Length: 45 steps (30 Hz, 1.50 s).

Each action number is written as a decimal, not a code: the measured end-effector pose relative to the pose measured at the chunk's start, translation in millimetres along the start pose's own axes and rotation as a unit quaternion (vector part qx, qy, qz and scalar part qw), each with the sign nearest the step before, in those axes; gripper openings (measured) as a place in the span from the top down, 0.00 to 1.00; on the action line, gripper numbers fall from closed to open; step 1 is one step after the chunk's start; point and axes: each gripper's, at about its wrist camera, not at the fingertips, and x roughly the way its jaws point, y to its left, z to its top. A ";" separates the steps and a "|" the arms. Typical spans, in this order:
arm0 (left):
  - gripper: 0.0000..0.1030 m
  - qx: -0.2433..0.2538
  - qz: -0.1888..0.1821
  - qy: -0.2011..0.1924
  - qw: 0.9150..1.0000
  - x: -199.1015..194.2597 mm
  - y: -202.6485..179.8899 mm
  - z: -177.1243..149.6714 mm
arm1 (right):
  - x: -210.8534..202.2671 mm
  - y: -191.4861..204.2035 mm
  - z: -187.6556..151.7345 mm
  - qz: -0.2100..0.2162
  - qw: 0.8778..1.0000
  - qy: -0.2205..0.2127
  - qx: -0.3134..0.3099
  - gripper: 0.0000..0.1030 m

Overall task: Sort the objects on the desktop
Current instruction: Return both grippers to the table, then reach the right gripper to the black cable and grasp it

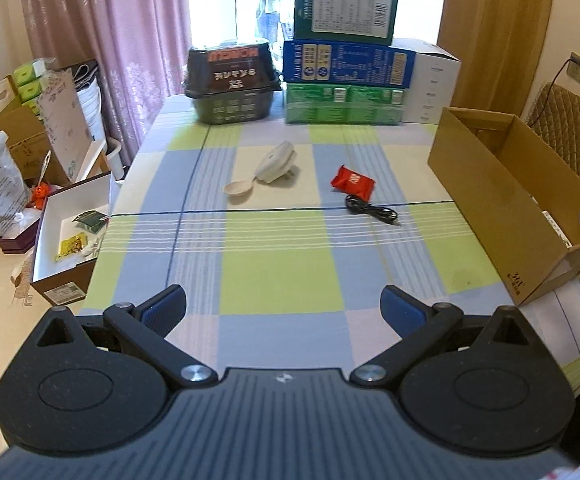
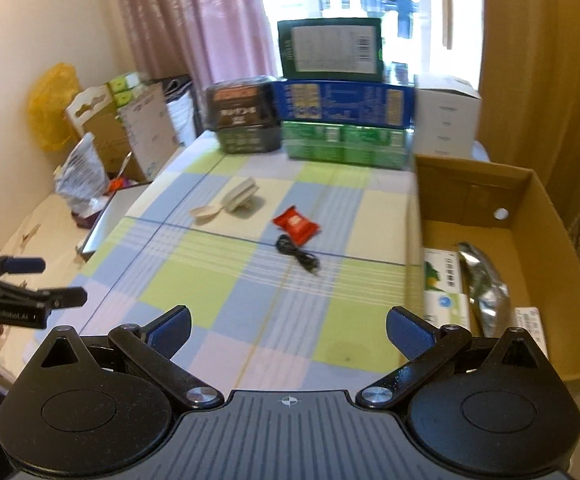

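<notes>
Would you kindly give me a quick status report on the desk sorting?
Left gripper and right gripper open, empty. Red snack packet, black coiled cable, white plastic spoon on checked tablecloth. Path clear.

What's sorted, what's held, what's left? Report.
Done: a silver pouch and cartons already lie in the box. In hand: nothing; the left gripper and right gripper are open and empty. Left on the table: spoon, white gadget, red packet, cable.
</notes>
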 end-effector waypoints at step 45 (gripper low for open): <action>0.02 0.091 -0.071 0.004 0.993 227.0 51.0 43.6 | 308.5 -23.3 27.5 0.008 0.980 0.070 -0.185 0.69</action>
